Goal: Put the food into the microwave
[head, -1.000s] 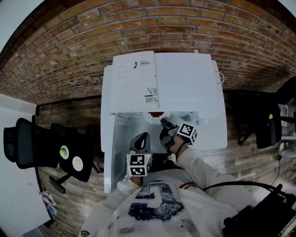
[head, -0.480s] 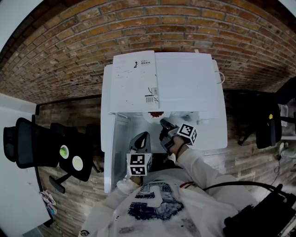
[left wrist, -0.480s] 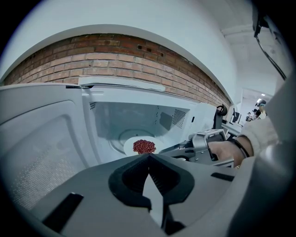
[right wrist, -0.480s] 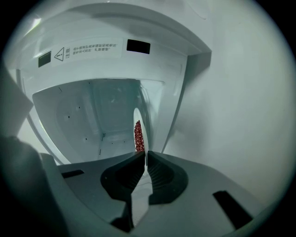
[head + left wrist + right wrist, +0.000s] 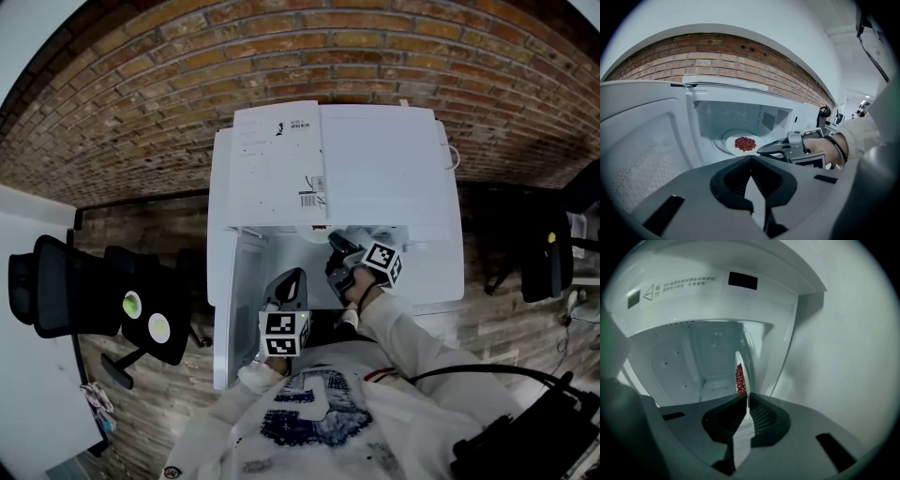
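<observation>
Right gripper pinches the rim of a plate of red food inside the open microwave; left gripper hangs outside, jaws together, empty.

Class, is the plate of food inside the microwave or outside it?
Inside: the plate is within the microwave cavity, with the right tool shut on its rim.

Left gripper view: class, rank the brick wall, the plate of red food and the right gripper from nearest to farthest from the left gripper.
1. The right gripper, just ahead of the left gripper, to the right.
2. The plate of red food, inside the microwave, centre.
3. The brick wall, behind the microwave, across the top.
</observation>
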### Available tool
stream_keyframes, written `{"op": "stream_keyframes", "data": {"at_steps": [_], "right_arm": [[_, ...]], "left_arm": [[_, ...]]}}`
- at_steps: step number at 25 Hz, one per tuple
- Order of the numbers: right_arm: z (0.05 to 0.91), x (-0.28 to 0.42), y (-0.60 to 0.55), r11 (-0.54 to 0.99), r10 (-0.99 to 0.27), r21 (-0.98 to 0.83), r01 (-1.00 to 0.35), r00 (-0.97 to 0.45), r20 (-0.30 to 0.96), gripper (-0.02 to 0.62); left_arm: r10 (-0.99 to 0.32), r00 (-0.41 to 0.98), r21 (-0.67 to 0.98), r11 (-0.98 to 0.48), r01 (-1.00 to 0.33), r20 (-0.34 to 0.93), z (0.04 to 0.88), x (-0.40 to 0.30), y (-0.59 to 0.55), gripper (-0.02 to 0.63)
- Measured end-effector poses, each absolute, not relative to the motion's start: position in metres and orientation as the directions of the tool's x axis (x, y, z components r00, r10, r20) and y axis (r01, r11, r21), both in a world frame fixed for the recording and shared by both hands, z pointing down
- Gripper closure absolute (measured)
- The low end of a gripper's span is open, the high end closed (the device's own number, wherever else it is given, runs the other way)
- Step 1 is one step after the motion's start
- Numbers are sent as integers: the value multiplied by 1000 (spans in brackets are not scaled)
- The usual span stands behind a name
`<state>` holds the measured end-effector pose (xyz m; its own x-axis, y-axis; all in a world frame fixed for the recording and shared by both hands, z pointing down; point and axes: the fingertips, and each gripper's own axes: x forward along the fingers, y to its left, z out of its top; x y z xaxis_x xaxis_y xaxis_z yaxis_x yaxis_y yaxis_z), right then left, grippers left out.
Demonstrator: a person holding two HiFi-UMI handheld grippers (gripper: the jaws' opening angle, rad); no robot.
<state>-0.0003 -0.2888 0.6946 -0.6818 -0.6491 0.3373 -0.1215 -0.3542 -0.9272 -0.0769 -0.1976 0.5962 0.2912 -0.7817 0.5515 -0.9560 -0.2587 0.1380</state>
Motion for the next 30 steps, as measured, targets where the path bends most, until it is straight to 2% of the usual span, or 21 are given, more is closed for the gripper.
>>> {"op": "stream_keyframes", "data": {"at_steps": [20, 24, 30], "right_arm": [[691, -2, -301, -341, -655, -929, -145, -672, 345, 560], [691, 0, -298, -344, -648, -928, -145, -679, 346, 503], [689, 2, -289, -342, -639, -929, -144, -688, 342, 502]], "left_arm": [[-770, 310, 144, -278, -950, 558, 598, -71, -195, 598], [-772, 309, 138, -281, -950, 556, 598, -69, -193, 598], [-772, 309, 135, -283, -950, 555, 599, -65, -189, 598]]}}
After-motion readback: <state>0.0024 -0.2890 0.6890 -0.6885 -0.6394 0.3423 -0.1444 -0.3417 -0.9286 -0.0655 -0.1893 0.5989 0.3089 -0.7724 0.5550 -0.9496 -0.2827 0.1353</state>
